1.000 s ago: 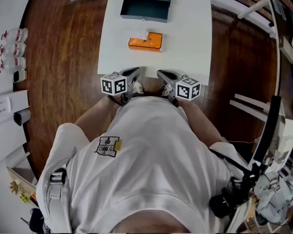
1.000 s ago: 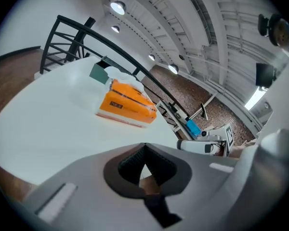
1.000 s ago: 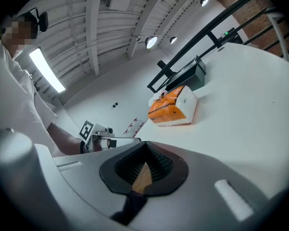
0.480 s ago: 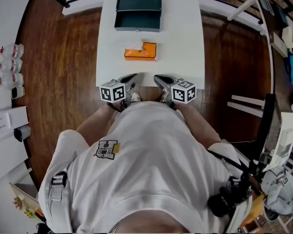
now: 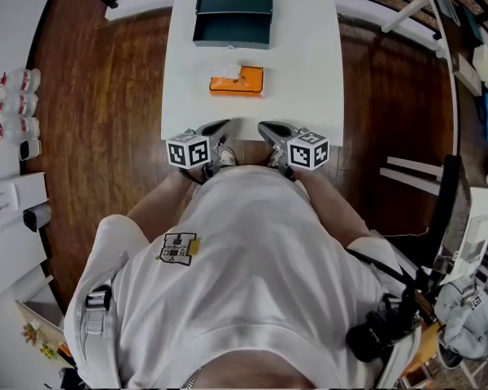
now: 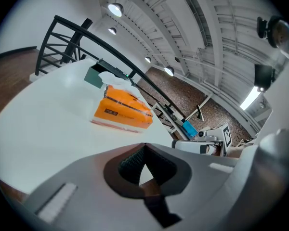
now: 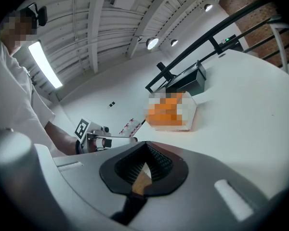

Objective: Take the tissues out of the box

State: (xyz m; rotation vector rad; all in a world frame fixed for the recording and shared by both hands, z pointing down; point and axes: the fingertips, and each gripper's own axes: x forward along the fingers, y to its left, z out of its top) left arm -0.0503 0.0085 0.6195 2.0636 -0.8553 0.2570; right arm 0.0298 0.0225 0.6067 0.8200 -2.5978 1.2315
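An orange tissue box point(image 5: 237, 81) lies in the middle of the white table point(image 5: 309, 63), with a white tissue poking from its top. The same orange tissue box point(image 6: 123, 110) shows ahead in the left gripper view, and the tissue box point(image 7: 171, 110) is under a mosaic patch in the right gripper view. My left gripper point(image 5: 222, 126) and right gripper point(image 5: 266, 127) hover side by side at the table's near edge, well short of the box. Both are shut with nothing between the jaws.
A dark green open box point(image 5: 233, 12) sits at the table's far end, behind the tissue box. Dark wood floor point(image 5: 98, 120) lies on both sides of the table. White bottles point(image 5: 16, 104) stand at the far left. Black railing point(image 6: 62, 42) runs behind the table.
The head view has shifted a little, so the table and tissue box sit slightly differently in frame. Both grippers stay at the near edge, still shut.
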